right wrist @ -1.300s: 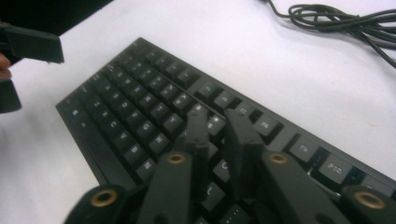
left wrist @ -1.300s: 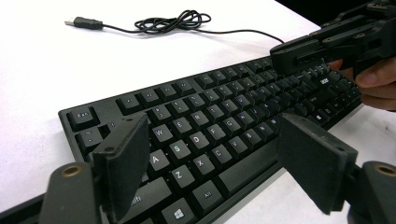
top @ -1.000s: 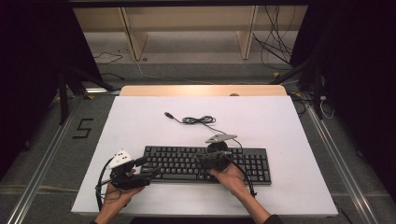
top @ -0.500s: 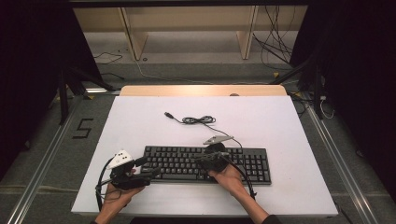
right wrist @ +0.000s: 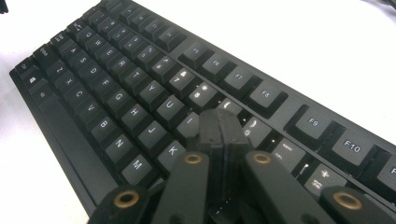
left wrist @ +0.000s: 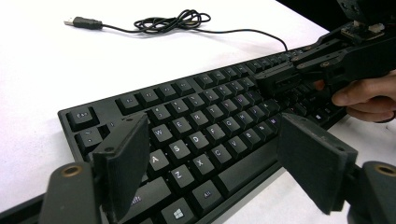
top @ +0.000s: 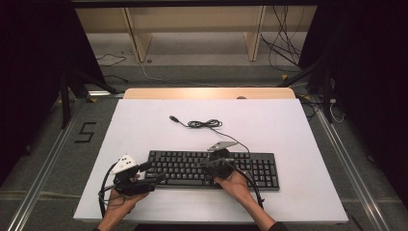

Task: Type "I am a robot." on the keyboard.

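A black keyboard [top: 250, 168] lies across the near half of the white table [top: 144, 125]. Its thin cable [top: 204, 124] is coiled behind it and ends in a loose USB plug [top: 174, 118]. My left gripper [top: 153, 172] is at the keyboard's left end. Its jaws stand wide open on either side of the front-left keys [left wrist: 187, 154], pressing on nothing. My right gripper [top: 201, 165] points left over the middle of the keyboard and is shut with nothing between its jaws. In the right gripper view its joined tips [right wrist: 219, 126] sit at the key rows near I and O; whether they touch I cannot tell.
The table's wooden far edge [top: 207, 93] borders a floor with loose cables [top: 288, 53] and shelf legs [top: 137, 38]. Metal rails [top: 48, 163] run along both sides of the table. A floor mark "5" [top: 85, 132] lies to the left.
My right gripper has edged slightly to the left along the keyboard. The left gripper and the keyboard stay where they were.
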`<state>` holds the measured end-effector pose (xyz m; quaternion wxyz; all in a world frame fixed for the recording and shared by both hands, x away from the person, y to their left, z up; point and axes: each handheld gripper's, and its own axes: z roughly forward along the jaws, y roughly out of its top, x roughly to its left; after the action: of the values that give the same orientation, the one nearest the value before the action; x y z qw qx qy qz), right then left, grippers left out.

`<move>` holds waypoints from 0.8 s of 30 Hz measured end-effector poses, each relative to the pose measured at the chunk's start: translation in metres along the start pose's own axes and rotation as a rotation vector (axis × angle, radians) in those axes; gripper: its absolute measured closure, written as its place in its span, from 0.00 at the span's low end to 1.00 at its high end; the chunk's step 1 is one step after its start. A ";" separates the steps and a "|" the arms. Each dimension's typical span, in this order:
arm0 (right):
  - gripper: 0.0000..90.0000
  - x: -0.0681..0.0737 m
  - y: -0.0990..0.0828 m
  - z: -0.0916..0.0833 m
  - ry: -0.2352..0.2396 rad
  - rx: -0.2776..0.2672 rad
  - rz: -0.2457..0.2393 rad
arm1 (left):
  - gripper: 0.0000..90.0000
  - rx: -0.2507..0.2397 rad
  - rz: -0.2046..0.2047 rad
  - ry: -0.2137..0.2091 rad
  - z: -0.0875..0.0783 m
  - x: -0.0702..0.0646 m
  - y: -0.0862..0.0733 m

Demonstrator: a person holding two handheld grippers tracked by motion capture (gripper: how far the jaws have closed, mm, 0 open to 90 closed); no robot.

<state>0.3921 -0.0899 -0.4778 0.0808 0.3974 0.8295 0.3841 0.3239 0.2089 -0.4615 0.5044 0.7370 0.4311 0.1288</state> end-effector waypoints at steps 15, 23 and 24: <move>0.97 -0.001 0.001 -0.004 0.018 -0.018 0.027 | 0.28 -0.001 -0.001 0.000 0.000 0.001 0.000; 0.92 -0.001 0.003 -0.011 0.037 -0.052 0.036 | 0.28 -0.001 -0.001 0.000 0.000 0.001 0.000; 0.91 -0.001 0.003 -0.011 0.042 -0.052 0.039 | 0.28 -0.001 -0.001 0.000 0.000 0.001 0.000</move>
<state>0.3896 -0.0956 -0.4680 0.0661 0.4031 0.8129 0.4152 0.3244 0.2097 -0.4617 0.5048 0.7364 0.4316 0.1288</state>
